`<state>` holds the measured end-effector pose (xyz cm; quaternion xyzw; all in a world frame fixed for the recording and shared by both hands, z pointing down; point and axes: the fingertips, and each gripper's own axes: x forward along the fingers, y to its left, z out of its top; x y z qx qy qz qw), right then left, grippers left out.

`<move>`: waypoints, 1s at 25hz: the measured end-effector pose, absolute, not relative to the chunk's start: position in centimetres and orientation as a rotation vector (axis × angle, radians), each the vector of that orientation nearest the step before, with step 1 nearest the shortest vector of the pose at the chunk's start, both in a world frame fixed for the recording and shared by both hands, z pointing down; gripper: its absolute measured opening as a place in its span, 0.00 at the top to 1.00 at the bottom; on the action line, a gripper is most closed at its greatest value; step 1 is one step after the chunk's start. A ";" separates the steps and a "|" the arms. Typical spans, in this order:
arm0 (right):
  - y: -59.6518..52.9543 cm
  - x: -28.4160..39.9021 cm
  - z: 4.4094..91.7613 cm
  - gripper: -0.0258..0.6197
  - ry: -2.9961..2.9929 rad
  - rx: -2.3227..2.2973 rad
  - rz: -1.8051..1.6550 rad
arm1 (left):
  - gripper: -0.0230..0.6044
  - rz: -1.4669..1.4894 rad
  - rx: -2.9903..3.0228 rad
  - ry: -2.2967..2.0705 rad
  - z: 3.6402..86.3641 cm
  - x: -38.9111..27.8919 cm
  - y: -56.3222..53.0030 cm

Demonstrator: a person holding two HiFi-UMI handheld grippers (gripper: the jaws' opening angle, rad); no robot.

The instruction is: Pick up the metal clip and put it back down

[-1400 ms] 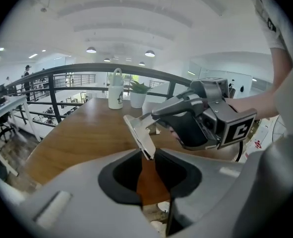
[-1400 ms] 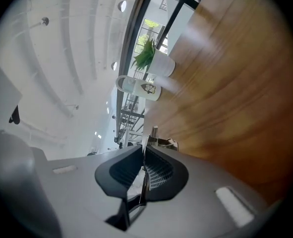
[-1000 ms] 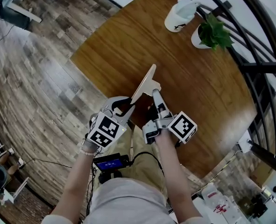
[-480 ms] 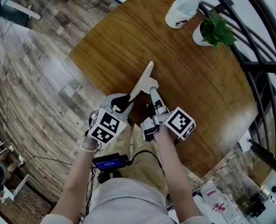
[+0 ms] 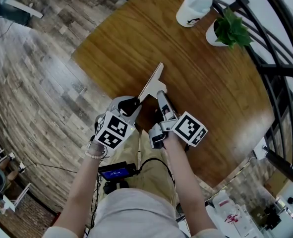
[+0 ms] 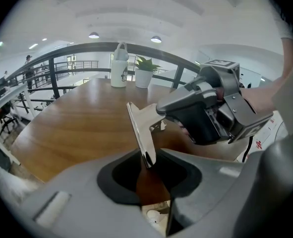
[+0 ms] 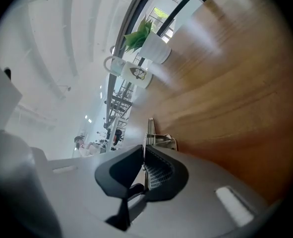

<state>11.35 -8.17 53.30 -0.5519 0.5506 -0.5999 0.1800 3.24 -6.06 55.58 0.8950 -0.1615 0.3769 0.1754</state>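
The metal clip point(image 5: 152, 82) is off the wooden table point(image 5: 210, 83), pinched on its thin edge by the closed jaws of the right gripper point(image 5: 160, 94). Its long plate slants away from the person. Its near end dips into the gap of the left gripper point(image 5: 130, 104), whose jaws stand apart without pressing it. I judge that the right hand, which is the nearer one, must do the lowering.

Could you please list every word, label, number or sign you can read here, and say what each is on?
No text can be read in these pictures.
White mug: dark printed figure, no legible letters.
Marker cubes: black-and-white square patterns, no words.
Small blue screen: too small to read.
White packs: red print, too blurred to read.
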 end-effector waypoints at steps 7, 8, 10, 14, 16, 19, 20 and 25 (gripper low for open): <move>-8.4 11.5 53.0 0.88 1.600 -1.544 -1.671 | 0.81 1.037 2.532 -0.481 55.4 2.9 -6.4; -8.5 11.5 52.9 0.85 1.610 -1.537 -1.665 | 0.81 1.030 2.531 -0.485 55.3 2.9 -6.4; -8.6 11.6 52.6 0.77 1.638 -1.523 -1.656 | 0.81 1.019 2.534 -0.491 55.2 2.8 -6.5; -8.7 11.9 52.2 0.69 1.735 -1.574 -1.613 | 0.81 1.008 2.557 -0.493 54.5 2.6 -6.6; -8.6 11.9 51.8 0.68 1.837 -1.636 -1.565 | 0.81 0.993 2.568 -0.513 53.9 2.4 -6.9; -8.1 12.0 51.4 0.71 2.006 -1.769 -1.479 | 0.85 0.944 2.570 -0.567 52.8 2.0 -7.4; -7.9 12.2 51.3 0.74 2.028 -1.804 -1.463 | 0.87 0.922 2.573 -0.585 52.4 1.9 -7.6; -7.6 13.5 50.6 0.92 2.060 -1.885 -1.411 | 0.96 0.816 2.578 -0.644 50.3 1.4 -8.4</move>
